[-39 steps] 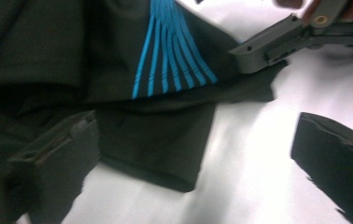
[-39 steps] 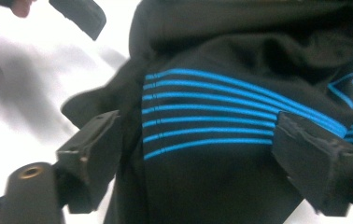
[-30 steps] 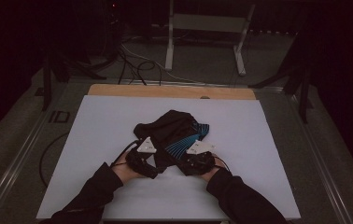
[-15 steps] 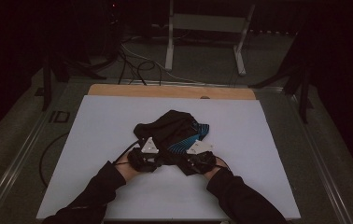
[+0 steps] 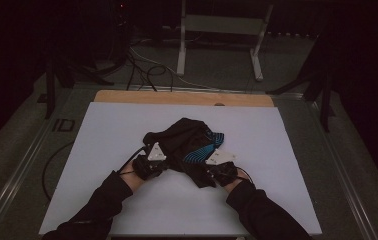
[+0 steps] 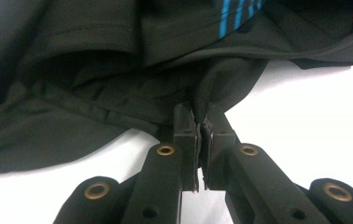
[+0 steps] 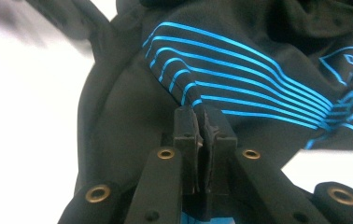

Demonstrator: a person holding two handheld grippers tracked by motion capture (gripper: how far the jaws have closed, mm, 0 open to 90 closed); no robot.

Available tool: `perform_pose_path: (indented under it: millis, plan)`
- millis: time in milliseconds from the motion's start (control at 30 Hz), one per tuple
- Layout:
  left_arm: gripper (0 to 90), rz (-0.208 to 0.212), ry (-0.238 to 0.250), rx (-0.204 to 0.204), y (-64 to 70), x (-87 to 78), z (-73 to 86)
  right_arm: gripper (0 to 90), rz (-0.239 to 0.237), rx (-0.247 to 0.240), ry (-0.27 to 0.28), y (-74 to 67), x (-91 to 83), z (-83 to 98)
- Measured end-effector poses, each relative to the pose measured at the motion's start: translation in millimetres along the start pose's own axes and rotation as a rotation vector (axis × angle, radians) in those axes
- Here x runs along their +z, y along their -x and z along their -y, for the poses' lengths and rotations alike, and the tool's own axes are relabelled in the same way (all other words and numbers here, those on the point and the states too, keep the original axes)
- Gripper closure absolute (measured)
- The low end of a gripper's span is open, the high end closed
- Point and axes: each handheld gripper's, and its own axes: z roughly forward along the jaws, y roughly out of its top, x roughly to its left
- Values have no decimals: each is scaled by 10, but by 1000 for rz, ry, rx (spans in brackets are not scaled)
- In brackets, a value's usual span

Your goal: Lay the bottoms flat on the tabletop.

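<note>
A black garment with blue stripes [image 5: 189, 142] lies crumpled near the middle of the white table top [image 5: 102, 130]. At its near left edge, my left gripper [image 5: 153, 164] is shut on a fold of the black fabric [image 6: 212, 84], pinched between the jaws [image 6: 201, 122]. My right gripper [image 5: 218, 169] is shut on the garment's near right part, where the blue stripes [image 7: 240, 74] run just past the closed jaws [image 7: 203, 122]. Both hands hold the grippers close together at the garment's near side.
A wooden strip [image 5: 182, 97] borders the table's far edge. Beyond it, cables [image 5: 142, 67] and a white metal stand [image 5: 217, 40] are on the dark floor. White table surface lies bare to the left, right and near side.
Both grippers have shifted slightly toward the near side and closer to the garment's edge, keeping hold of the fabric. The garment has bunched a little.
</note>
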Motion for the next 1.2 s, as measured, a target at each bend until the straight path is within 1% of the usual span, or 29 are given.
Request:
perform_pose_path:
  millis: [100,200,300,400,567,600,733,800,833,867,933,967,1133,1200]
  plan:
    - [869,-11,2,-2,-25,-63,19,858,6,2,-3,19,-32,26]
    - [873,-26,-3,-5,-53,-128,53,858,11,15,-4,55,-89,66]
    - [874,-42,-4,-21,-102,-211,104,858,17,23,-4,107,-166,115]
    - [874,-51,-10,-23,-122,-249,128,858,22,35,-10,135,-216,155]
    - [874,-61,-19,-34,-143,-314,181,859,29,32,-19,173,-255,205]
    - [874,-59,-18,-40,-157,-354,213,858,42,41,-31,223,-305,265]
    - [874,-62,-17,-52,-179,-431,283,858,54,47,-37,277,-354,321]
    - [874,-64,-18,-58,-185,-469,324,858,59,63,-36,309,-384,352]
    - [874,-65,-19,-63,-185,-487,347,858,64,59,-36,329,-399,367]
    - [874,-70,-29,-57,-187,-507,368,858,68,66,-35,342,-415,380]
    - [874,-69,-30,-64,-182,-546,416,858,77,70,-39,372,-449,405]
    - [874,-73,-33,-62,-179,-567,439,858,79,81,-34,385,-463,416]
    - [874,-83,-42,-70,-189,-686,547,858,98,88,-35,442,-534,464]
    - [874,-93,-49,-70,-189,-737,590,858,104,89,-37,470,-562,481]
